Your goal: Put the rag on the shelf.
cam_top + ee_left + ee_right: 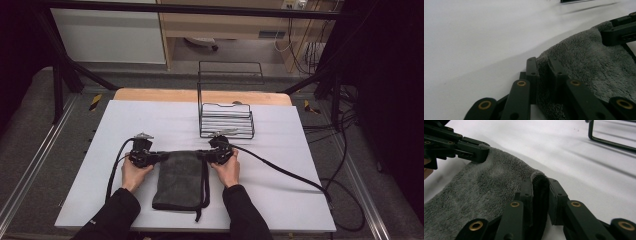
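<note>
Left gripper [546, 72] clamps the near-left corner of the dark grey fleecy fabric bag [180, 180]; right gripper [540, 192] pinches its right corner and black strap edge. Bag lies flat on the white table [280, 190], between both tools. Risk: the shallow right bite may slip on lifting, since only a fold is caught.

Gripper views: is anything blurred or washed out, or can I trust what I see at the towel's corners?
Left gripper view: the towel pile is sharp near the left tool, while the white table glares and blurs far off. Right gripper view: the towel edge in the right tool is crisp, the wire basket soft. High view: evenly lit table, dark surroundings.
</note>
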`<state>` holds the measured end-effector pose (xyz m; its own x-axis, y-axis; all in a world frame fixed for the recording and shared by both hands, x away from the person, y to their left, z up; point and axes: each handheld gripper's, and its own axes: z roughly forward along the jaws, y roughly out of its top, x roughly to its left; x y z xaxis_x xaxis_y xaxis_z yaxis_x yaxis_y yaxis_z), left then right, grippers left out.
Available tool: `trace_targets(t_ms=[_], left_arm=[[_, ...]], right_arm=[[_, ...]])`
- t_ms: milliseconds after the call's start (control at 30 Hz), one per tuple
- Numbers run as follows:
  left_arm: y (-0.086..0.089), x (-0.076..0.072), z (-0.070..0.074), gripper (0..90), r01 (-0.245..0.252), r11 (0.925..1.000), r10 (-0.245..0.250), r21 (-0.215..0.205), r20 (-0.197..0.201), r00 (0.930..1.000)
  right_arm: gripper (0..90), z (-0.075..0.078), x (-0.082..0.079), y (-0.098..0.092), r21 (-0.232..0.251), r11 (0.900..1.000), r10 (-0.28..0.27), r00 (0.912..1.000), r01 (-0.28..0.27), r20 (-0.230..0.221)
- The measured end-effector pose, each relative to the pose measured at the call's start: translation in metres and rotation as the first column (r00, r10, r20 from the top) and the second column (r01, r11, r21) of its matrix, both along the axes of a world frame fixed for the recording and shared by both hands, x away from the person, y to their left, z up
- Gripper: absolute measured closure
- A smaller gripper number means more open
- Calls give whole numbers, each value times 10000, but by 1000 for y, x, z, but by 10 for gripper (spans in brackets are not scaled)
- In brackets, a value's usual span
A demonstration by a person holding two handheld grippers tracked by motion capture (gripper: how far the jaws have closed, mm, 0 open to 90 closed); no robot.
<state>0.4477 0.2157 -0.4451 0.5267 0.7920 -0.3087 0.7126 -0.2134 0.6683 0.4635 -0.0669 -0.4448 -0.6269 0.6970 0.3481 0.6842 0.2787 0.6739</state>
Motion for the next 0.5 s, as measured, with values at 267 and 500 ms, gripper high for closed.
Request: trace_targets(t_ms=[267,500], left_arm=[[8,-9,17,799,143,9990,-122,-417,497,9987],[10,-19,35,799,260,9970,-175,-723,1157,9931]], right_arm=[[770,17,-12,-3,477,9988,43,9986,-69,532],[771,32,-23,-7,879,9960,52,9936,-152,1129]])
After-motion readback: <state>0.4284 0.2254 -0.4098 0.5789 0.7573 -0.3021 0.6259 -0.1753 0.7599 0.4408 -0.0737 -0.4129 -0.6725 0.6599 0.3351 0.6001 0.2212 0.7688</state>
